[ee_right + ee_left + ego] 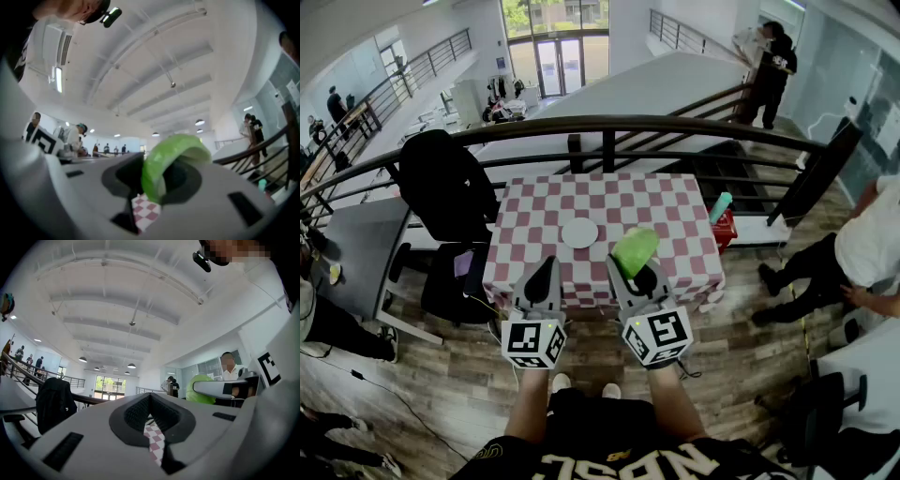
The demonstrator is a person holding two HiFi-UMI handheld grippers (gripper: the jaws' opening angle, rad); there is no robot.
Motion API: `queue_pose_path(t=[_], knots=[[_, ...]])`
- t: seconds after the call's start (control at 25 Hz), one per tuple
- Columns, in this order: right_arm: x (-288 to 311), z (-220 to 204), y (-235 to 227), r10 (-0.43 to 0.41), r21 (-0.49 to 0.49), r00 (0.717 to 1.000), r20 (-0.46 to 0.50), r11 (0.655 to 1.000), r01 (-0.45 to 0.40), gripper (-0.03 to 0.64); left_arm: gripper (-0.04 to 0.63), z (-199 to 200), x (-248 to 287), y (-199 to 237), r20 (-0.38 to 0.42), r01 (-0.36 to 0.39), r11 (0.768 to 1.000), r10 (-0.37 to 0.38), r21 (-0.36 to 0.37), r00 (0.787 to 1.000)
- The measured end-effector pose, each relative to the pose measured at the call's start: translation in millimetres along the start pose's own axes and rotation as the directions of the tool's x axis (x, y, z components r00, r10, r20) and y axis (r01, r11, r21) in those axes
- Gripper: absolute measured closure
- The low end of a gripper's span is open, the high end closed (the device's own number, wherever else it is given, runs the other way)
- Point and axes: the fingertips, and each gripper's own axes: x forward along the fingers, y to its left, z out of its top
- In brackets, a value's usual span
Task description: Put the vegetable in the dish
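In the head view the right gripper holds the one light-green leafy vegetable raised over the near edge of the red-and-white checked counter. It is probably being carried toward the single round white dish, which lies empty ahead, and the left gripper waits alongside. The left gripper view shows its fingers pressed together on nothing, apparently idle. In the right gripper view the fingers stand partly apart, clamped on the vegetable's curled leaf.

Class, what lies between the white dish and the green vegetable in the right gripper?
Only bare checkered tablecloth, seen in the head view, separates the white dish from the green vegetable.
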Motion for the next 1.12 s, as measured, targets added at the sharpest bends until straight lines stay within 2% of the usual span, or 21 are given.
queue_pose_path(t=[0.4, 0.56, 0.8, 0.92, 1.12], knots=[[3, -13, -1, 0.05, 0.057, 0.999, -0.003, 0.997, -0.05, 0.493, 0.577, -19, 4, -3, -0.036, 0.0, 1.0, 0.0, 0.007, 0.999], [16, -29, -3, 0.04, 0.016, 0.998, -0.04, 0.999, -0.039, 0.494, 0.577, -36, 21, 4, -0.049, 0.011, 1.0, -0.012, -0.028, 0.999], [57, -41, -43, -0.06, -0.026, 0.997, -0.057, 0.998, 0.058, 0.492, 0.577, -56, 78, 50, -0.088, 0.013, 0.997, -0.019, -0.077, 0.996], [94, -31, -65, -0.091, -0.031, 0.995, -0.031, 0.995, 0.09, 0.494, 0.577, -51, 117, 76, -0.062, 0.039, 0.994, -0.045, -0.099, 0.997], [168, -19, -80, -0.116, -0.072, 0.993, 0.001, 0.991, 0.116, 0.492, 0.577, -23, 182, 113, 0.01, 0.103, 0.991, -0.103, -0.08, 0.995]])
